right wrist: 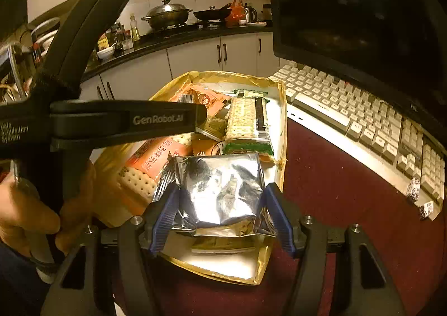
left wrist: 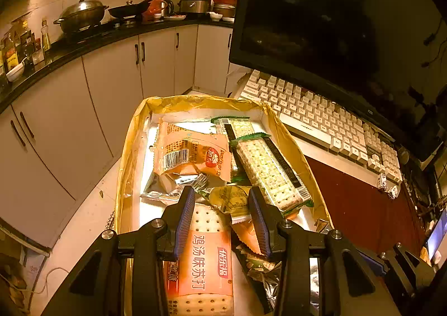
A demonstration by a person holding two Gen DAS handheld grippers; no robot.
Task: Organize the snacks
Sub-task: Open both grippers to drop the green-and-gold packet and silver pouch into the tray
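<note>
Snacks are piled in a gold-lined box [left wrist: 131, 153] on the surface, w/ a keyboard [left wrist: 321, 117] to its right. Left gripper [left wrist: 222, 215] is held over the box's near end, fingers spread either side of an orange cracker pack [left wrist: 204, 265], not yet closed. Right gripper [right wrist: 220, 218] is pinching a silver foil pouch [right wrist: 220, 190] by its side edges above the box. Foil is probably light, crinkly, slippery; contents likely crushable, so seams are best gripped.

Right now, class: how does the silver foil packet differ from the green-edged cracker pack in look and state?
The silver foil packet is opaque and crumpled; the green-edged cracker pack is clear, showing its crackers. The packet sits between the right gripper fingers; the cracker pack lies untouched. Both are over the gold-lined box.
</note>
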